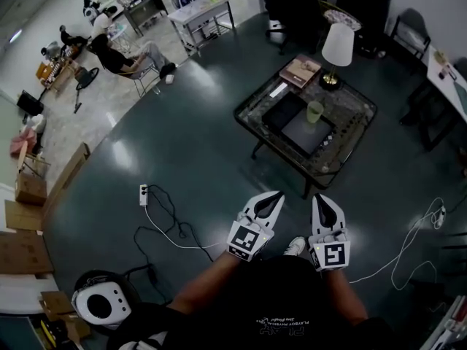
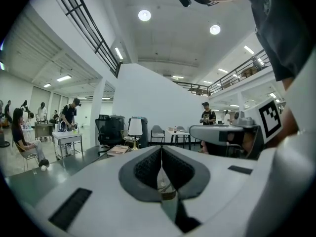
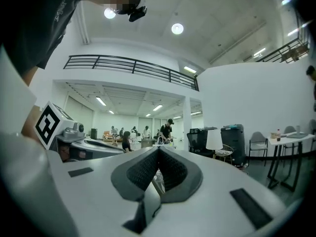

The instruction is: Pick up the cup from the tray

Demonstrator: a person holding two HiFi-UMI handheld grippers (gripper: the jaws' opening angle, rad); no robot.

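In the head view a pale green cup [image 1: 314, 111] stands upright at the far right side of a dark tray [image 1: 303, 134] on a low glass table [image 1: 357, 126]. Both grippers are held side by side close to the person's body, well short of the table, pointing toward it. My left gripper [image 1: 276, 195] has its jaws shut with nothing between them, as the left gripper view shows too, its pads [image 2: 148, 168] meeting at the tip. My right gripper [image 1: 319, 198] is likewise shut and empty, its pads [image 3: 170, 169] closed together in the right gripper view.
A white-shaded lamp [image 1: 338, 46] and a book [image 1: 300, 71] stand at the table's far side. A power strip [image 1: 144, 194] with cables lies on the dark floor to the left, a white cable [image 1: 408, 248] to the right. Seated people [image 1: 117, 53], desks and cardboard boxes [image 1: 29, 188] are far left.
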